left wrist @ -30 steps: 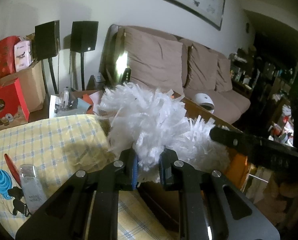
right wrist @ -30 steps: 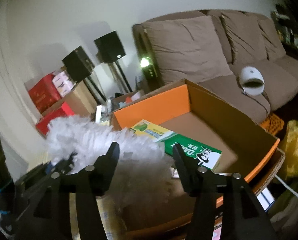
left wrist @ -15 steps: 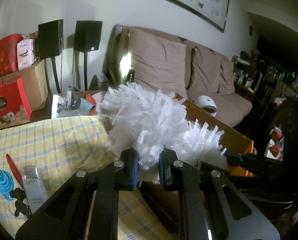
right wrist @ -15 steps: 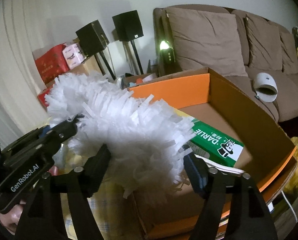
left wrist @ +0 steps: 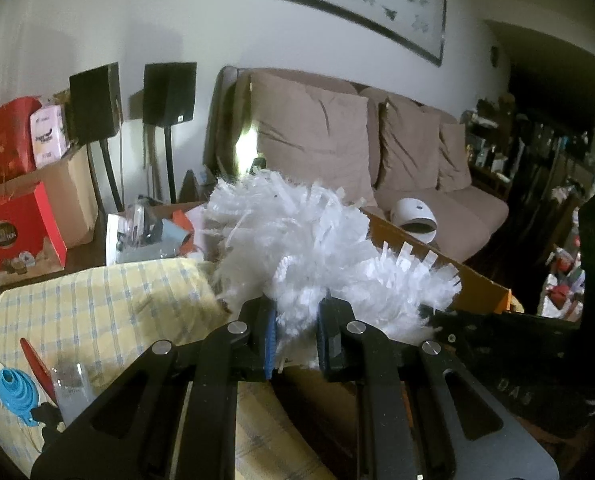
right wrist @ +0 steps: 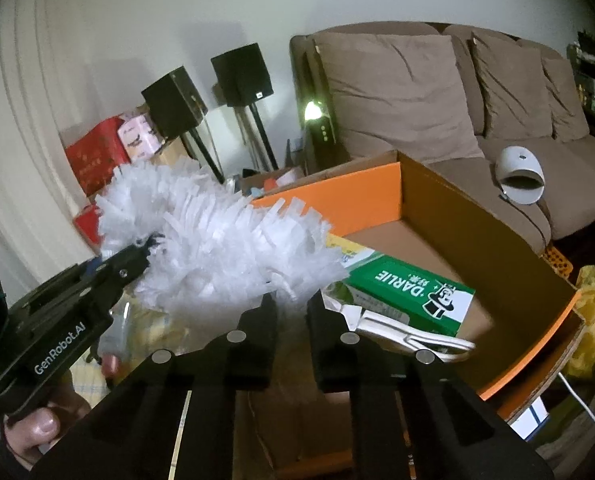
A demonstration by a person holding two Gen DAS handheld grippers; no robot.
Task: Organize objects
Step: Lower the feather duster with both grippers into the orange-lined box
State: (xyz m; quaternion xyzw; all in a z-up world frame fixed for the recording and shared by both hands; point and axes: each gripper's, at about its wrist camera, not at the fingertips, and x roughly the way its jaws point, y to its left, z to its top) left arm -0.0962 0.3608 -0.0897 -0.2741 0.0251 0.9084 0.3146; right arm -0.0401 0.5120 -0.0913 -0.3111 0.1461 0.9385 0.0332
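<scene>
A fluffy white duster [left wrist: 297, 236] hangs in the air over the near edge of a cardboard box. My left gripper [left wrist: 295, 320] is shut on one end of it and shows again as the left gripper [right wrist: 137, 256] in the right wrist view, with a hand [right wrist: 37, 428] on its grip. My right gripper [right wrist: 291, 308] is closing its jaws on the duster [right wrist: 217, 248], whose other end is pinched between them. The box [right wrist: 357, 200] has an orange inner wall. A green Darlie carton [right wrist: 409, 284] lies inside it.
A yellow checked cloth [left wrist: 97, 304] carries a blue funnel [left wrist: 17, 392] and a clear bottle [left wrist: 71, 384]. Behind stand a brown sofa [left wrist: 417, 160], two black speakers [left wrist: 169, 92] and red boxes [left wrist: 13, 232]. A yellow bag [right wrist: 593, 320] lies right of the box.
My right gripper's jaws, wide apart around the duster before, have closed on its end. The left gripper has kept its hold and barely moved.
</scene>
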